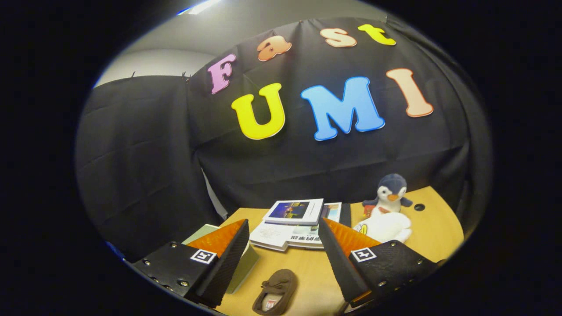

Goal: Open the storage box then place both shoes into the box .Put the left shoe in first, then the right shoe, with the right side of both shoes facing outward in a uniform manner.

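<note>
A small brown slipper-like shoe lies on the wooden table, low between my two fingers, its opening facing up. My gripper hangs above the table, open, with nothing between its fingers. Part of a pale green flat object, possibly the storage box or its lid, shows behind the left finger; most of it is hidden by that finger.
A stack of books or magazines lies just beyond the fingertips. A penguin plush toy sits to the right of them, near a round hole in the tabletop. Black cloth walls close off the table's back and left.
</note>
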